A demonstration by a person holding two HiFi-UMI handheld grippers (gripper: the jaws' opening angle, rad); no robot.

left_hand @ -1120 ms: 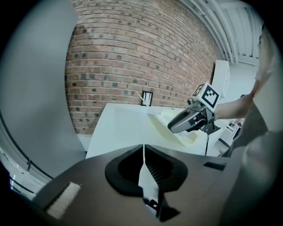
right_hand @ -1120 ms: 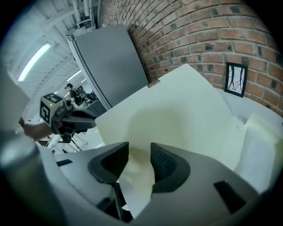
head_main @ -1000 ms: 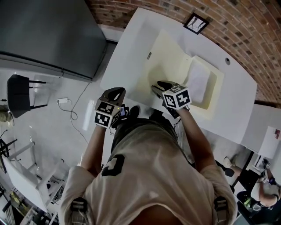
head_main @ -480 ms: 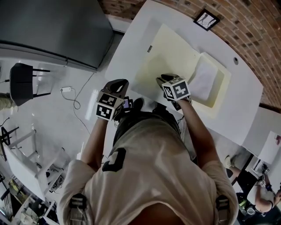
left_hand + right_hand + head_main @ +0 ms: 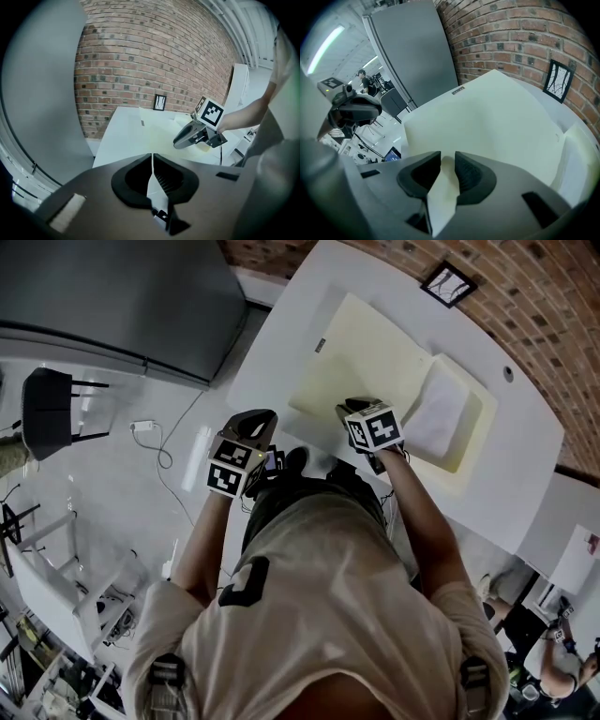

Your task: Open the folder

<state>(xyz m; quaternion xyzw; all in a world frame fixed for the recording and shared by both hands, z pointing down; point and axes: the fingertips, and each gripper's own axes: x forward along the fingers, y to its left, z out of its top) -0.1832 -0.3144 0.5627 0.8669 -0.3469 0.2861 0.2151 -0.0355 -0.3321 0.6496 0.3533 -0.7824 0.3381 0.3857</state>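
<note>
Cream card, the folder, lies flat on the white table. Its near edge sits in the narrowing gap of the right gripper, whose jaws are closing. They may pinch both covers rather than the top one, or slip off the thin edge and drag the folder. The left gripper hangs shut and empty off the table's near side, so nothing pins the folder down. A white sheet rests on the folder's right part and could slide. Farther off, a framed picture stands by the brick wall, clear of the cover.

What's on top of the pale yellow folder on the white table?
A white sheet lies on the pale yellow folder's right part; the right gripper's closing jaws straddle its near edge. Anything inside is covered.
</note>
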